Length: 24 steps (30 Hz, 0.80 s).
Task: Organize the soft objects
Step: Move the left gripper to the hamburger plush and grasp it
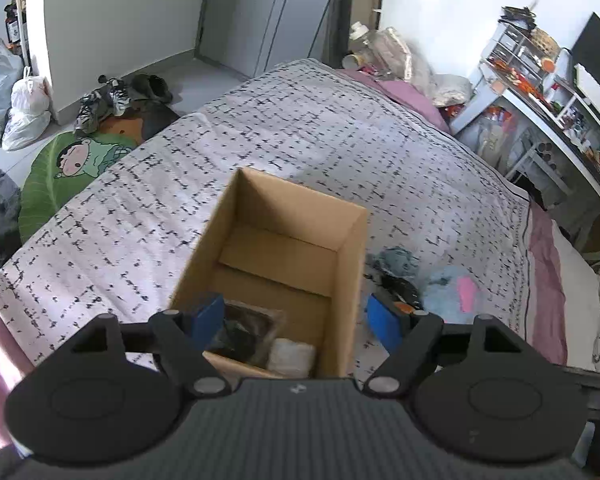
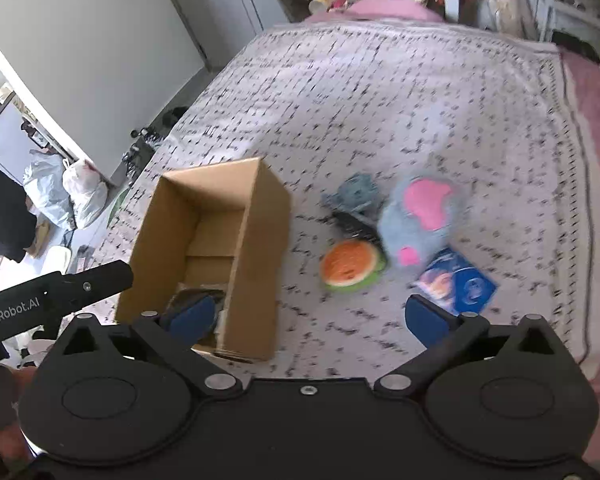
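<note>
An open cardboard box [image 1: 284, 248] stands on the bed, with a dark soft item [image 1: 240, 332] and a white one [image 1: 292, 356] at its near end. My left gripper [image 1: 296, 318] hangs open above that end, nothing between its blue pads. Right of the box [image 2: 256, 248] lie a blue plush with pink ears [image 2: 420, 220], a round orange and green plush [image 2: 350, 270], a blue-grey cloth [image 2: 354, 194], a dark item [image 2: 352, 222] and a blue packet [image 2: 460, 284]. My right gripper [image 2: 310, 316] is wide open and empty, over the sheet between box and toys.
The bed's black-flecked white sheet [image 1: 300, 120] spreads far beyond the box. Shoes [image 1: 112, 100], a green cartoon cushion [image 1: 72, 164] and plastic bags [image 1: 28, 112] sit on the floor at left. Cluttered white shelves [image 1: 540, 100] stand along the right.
</note>
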Tool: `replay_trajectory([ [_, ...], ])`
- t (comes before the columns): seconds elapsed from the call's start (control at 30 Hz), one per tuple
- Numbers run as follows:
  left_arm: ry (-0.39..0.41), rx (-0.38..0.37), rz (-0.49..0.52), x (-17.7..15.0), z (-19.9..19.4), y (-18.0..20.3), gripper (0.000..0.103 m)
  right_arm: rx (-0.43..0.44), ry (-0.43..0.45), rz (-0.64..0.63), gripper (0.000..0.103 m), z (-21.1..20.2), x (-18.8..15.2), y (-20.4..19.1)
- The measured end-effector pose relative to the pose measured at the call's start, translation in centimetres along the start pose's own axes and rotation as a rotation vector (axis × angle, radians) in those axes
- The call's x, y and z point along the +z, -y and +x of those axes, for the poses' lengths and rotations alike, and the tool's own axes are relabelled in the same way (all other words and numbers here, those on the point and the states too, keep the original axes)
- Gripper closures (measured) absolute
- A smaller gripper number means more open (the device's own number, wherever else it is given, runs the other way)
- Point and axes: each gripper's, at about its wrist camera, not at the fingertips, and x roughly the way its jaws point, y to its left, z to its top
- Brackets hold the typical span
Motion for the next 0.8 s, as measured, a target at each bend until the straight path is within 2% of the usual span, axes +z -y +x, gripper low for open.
replay_trajectory([
  [0.13,0.011,-0.003,0.022,-0.6,-0.6,2.0,0.018,0.009,0.008,-0.002,0.0,-1.3,-0.1,1.8],
  [0.47,0.034,0.016,0.059,-2.1,-1.9,6.4,0.013,-0.01,0.095,-0.051,0.0,-4.6,-0.6,5.2],
  [0.8,0.031,0.014,0.065,-3.8,-2.0,9.9,0.012,-0.006,0.116,-0.033,0.0,-6.5,-0.7,9.3],
])
